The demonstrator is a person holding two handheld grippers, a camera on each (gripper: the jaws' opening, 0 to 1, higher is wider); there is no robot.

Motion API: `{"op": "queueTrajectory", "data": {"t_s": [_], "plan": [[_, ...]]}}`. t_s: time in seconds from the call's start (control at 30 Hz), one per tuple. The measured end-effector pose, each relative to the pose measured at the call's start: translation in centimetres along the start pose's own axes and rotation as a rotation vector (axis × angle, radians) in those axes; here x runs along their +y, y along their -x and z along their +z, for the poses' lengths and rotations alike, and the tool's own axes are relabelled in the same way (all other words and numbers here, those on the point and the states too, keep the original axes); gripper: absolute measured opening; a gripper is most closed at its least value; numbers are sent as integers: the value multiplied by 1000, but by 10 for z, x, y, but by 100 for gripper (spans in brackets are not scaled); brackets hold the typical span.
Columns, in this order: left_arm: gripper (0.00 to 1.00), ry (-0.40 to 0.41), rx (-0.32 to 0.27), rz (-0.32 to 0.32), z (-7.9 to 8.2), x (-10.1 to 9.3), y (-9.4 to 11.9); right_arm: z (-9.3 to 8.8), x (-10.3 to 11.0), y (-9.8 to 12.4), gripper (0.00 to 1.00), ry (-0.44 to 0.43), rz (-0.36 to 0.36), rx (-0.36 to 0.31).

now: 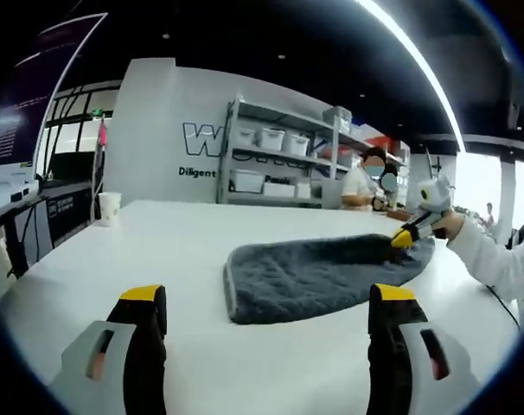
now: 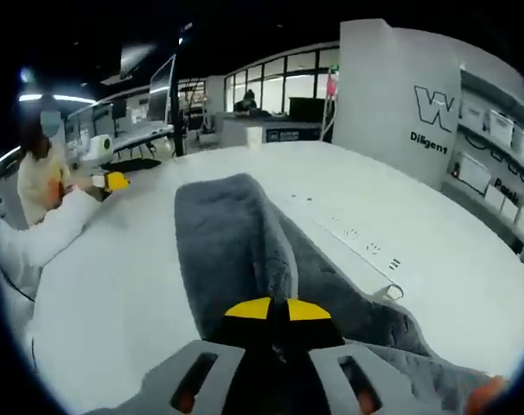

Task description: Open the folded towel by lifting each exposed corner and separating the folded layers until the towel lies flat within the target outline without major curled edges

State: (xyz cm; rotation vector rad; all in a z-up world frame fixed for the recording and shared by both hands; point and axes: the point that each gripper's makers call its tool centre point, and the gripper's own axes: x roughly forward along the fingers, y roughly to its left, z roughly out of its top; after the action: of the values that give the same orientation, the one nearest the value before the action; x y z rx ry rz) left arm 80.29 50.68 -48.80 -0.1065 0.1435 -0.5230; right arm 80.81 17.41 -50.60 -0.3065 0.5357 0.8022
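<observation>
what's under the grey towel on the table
The white table lies under the grey towel. The towel's own folded layers cover anything between them, and the right gripper is shut on its edge.

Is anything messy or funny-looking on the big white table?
Only the grey towel. It is not flat: in the right gripper view a long fold stands up along it like a ridge, because the right gripper has its jaws shut on the cloth. The paper cup stands upright, with nothing spilled.

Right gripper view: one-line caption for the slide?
Right gripper shut on a raised fold of the grey towel on the white table.
</observation>
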Motion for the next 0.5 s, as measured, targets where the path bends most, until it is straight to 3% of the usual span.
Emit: {"op": "queueTrajectory", "data": {"t_s": [0.3,0.5], "plan": [[96,81,-92,66,13,21,16,-3,43,20,0,145,29,94],[96,104,-121,128,17,38,26,-1,63,34,0,234,53,139]]}}
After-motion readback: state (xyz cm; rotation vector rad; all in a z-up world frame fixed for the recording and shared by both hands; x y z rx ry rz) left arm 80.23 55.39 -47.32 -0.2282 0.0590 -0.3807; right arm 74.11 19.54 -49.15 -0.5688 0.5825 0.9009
